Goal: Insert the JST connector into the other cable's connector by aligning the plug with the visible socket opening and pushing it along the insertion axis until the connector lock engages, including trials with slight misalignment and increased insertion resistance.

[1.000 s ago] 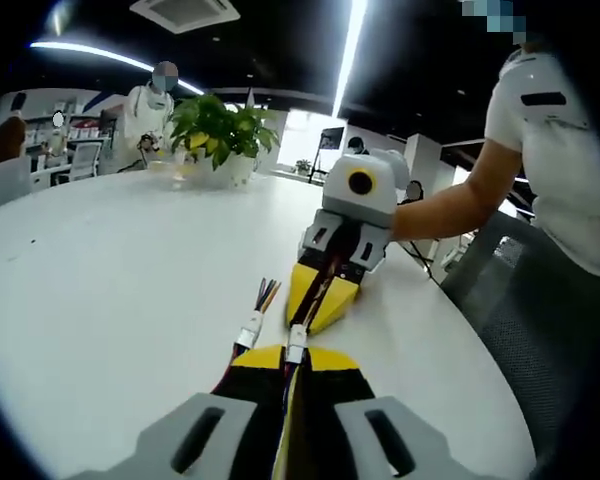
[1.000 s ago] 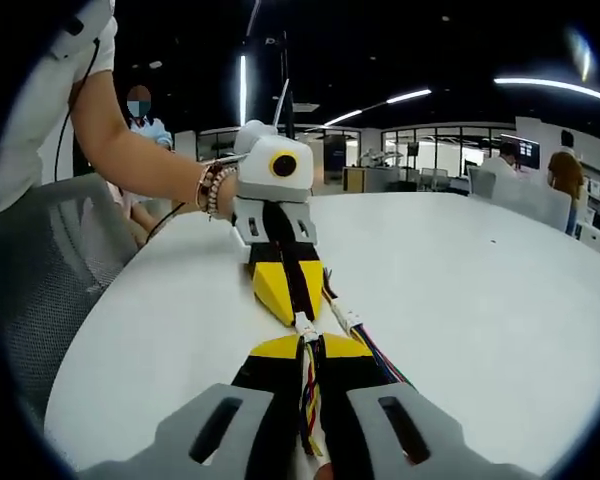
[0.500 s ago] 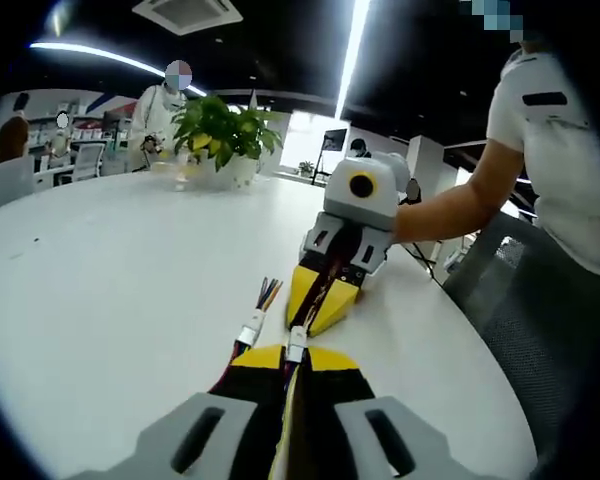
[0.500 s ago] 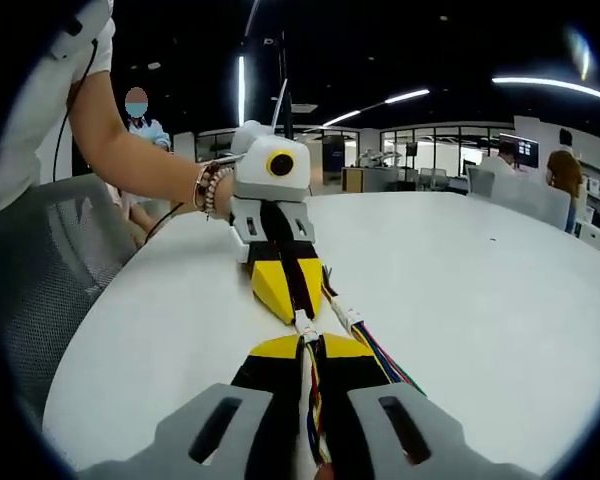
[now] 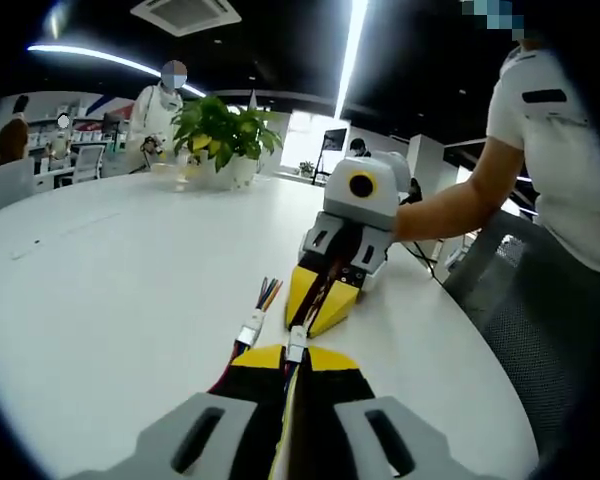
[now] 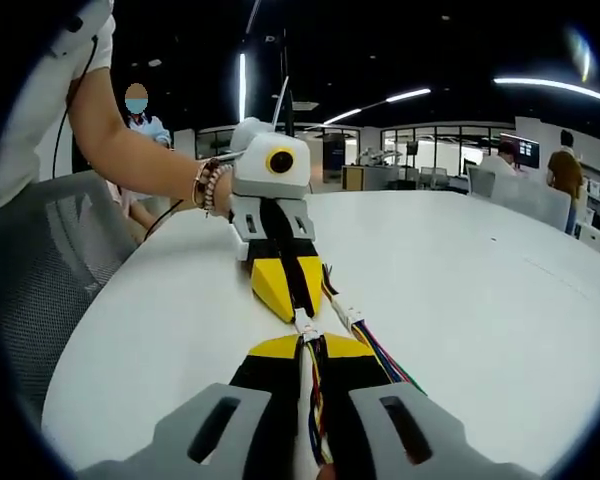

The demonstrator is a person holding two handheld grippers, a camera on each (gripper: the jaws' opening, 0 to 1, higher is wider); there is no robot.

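On the white table [image 5: 110, 270] my two grippers meet tip to tip. In the left gripper view my left gripper [image 5: 292, 362] is shut on a wired cable, and its white JST connector [image 5: 296, 346] pokes out in front. Facing it, the right gripper [image 5: 323, 300] has its yellow jaws closed. In the right gripper view my right gripper [image 6: 306, 350] is shut on coloured wires, and the white connector [image 6: 304, 324] sits between it and the left gripper [image 6: 288, 290]. Whether plug and socket are locked together I cannot tell. A second white connector [image 5: 250, 328] [image 6: 347, 318] with fanned wires lies beside them.
A potted plant [image 5: 220, 130] stands at the table's far side, with a person [image 5: 158, 105] behind it. A grey mesh chair [image 5: 540, 300] [image 6: 40, 270] stands at the table's edge beside the operator's arm [image 5: 460, 200]. More people [image 6: 565, 175] sit far off.
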